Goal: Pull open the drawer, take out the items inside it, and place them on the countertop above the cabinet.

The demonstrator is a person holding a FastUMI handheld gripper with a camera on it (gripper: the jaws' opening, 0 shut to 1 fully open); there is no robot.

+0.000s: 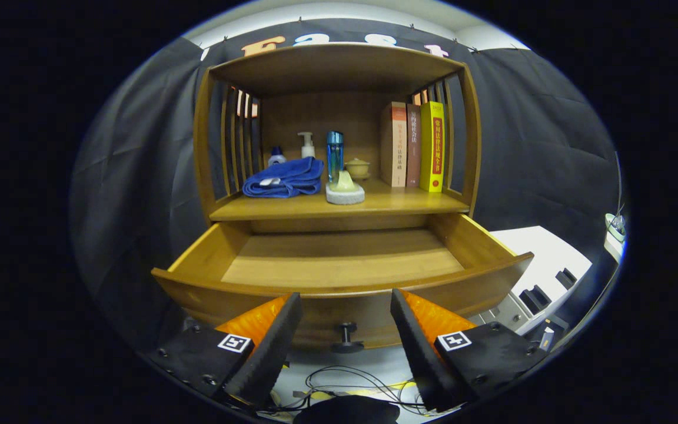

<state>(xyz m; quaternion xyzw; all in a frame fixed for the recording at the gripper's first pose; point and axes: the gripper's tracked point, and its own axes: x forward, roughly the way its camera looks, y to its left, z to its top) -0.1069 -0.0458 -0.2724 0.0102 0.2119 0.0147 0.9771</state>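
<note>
**A:** What is the biggest thing ahead?

**B:** A wooden cabinet (339, 135) against the dark cloth wall. It has slatted sides, a top board and an open shelf space, whose floor is the countertop (409, 203) above the drawer.

**A:** And the drawer?

**B:** The drawer (339, 268) is pulled well out toward the camera, right under the countertop. Its wooden floor is bare as far as the view reaches; the near strip behind the front panel is hidden. A dark knob (346, 337) sticks out of the front panel, low and in the middle.

**A:** Where is the hand-held gripper?

**B:** The hand-held gripper (345, 315) is open, its two fingers spread wide and holding nothing. The knob sits between them, touching neither. The fingertips (289, 312) reach up to the front panel of the drawer.

**A:** What lies on the countertop?

**B:** Toward the right, three books (412, 147) stand upright, side by side. On the left lies a folded blue towel (286, 178). Behind it stand a small bottle with a blue cap (276, 156) and a white pump bottle (306, 145). In the middle a tall blue bottle (334, 154) stands, with a pale sponge-like block (345, 191) just in front of it. A small lidded cup (357, 168) sits between that bottle and the books.

**A:** Anything below?

**B:** Loose cables (345, 380) lie on a pale surface under the drawer.
</note>
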